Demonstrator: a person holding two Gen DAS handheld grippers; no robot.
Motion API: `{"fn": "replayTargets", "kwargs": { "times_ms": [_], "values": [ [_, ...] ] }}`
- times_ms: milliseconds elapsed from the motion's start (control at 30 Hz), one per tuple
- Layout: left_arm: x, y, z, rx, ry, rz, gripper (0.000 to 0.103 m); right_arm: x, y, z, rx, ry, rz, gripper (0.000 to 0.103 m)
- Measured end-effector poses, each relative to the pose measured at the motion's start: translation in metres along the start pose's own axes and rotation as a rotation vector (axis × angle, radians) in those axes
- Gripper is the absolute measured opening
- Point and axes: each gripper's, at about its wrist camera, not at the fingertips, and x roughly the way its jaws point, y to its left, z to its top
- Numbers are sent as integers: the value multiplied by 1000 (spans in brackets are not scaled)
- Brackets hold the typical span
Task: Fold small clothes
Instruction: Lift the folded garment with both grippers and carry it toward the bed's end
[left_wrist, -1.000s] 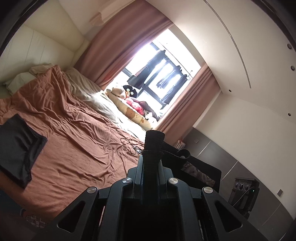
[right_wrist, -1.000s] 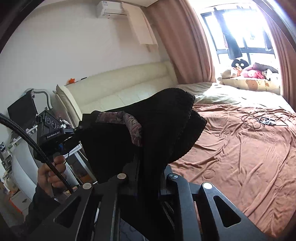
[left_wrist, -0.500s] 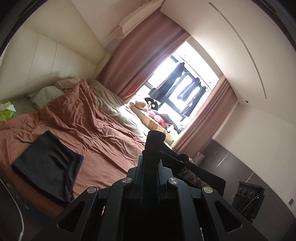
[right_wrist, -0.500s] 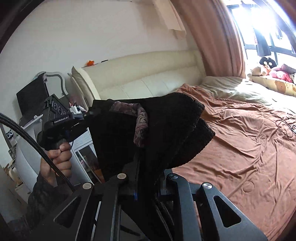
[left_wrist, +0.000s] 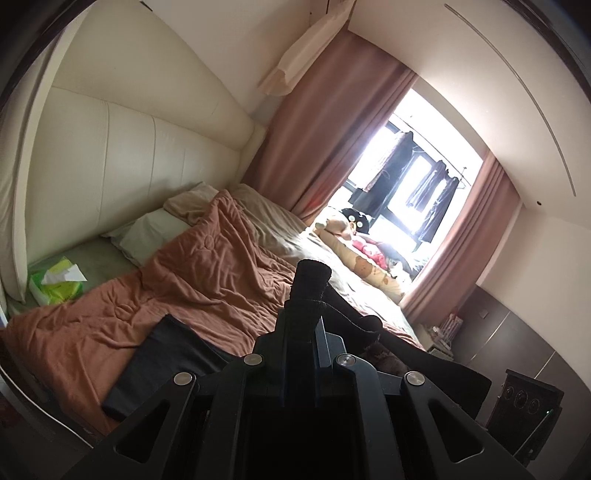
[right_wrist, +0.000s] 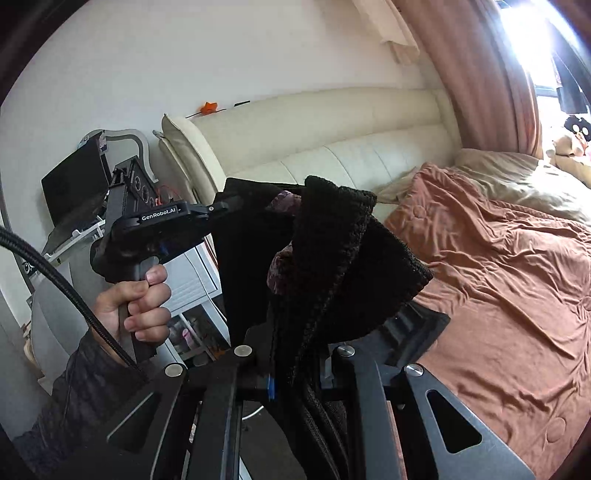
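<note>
A black knit garment (right_wrist: 332, 254) with a patterned purple lining (right_wrist: 280, 201) hangs in the air, stretched between both grippers beside the bed. My right gripper (right_wrist: 295, 336) is shut on one bunched edge, and the cloth hides most of its fingers. My left gripper (left_wrist: 302, 317) is shut on the other edge, with a roll of black knit (left_wrist: 310, 277) standing up out of its jaws. From the right wrist view, the left gripper (right_wrist: 225, 205) pinches the cloth's top corner, held by a person's hand (right_wrist: 136, 299). A folded dark garment (left_wrist: 166, 358) lies on the brown duvet (left_wrist: 207, 280).
A cream padded headboard (left_wrist: 129, 162) backs the bed, with pillows (left_wrist: 147, 236) and a green tissue pack (left_wrist: 55, 284) near it. Plush toys (left_wrist: 351, 229) lie under the bright window. A white side table with a laptop (right_wrist: 74, 192) stands at the bed's left.
Both views have swung left across the room, bringing the headboard and the folded dark garment nearer to centre. The black knit garment stays gripped at both ends.
</note>
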Motion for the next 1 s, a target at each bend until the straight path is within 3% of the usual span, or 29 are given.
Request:
{"fn": "replayTargets", "kwargs": {
  "times_ms": [233,533,733,1000],
  "values": [
    [6,42,25,-4,-2,86,10,54,-14,6,12,33,56,10],
    [17,89,34,-35,10,167,10,97,-25,5,0,84,109,10],
    [59,111,33,-57,41,178,10,127,-50,13,24,110,69,10],
    [139,136,29,-87,97,201,10,173,-115,20,96,152,-14,10]
  ]
}}
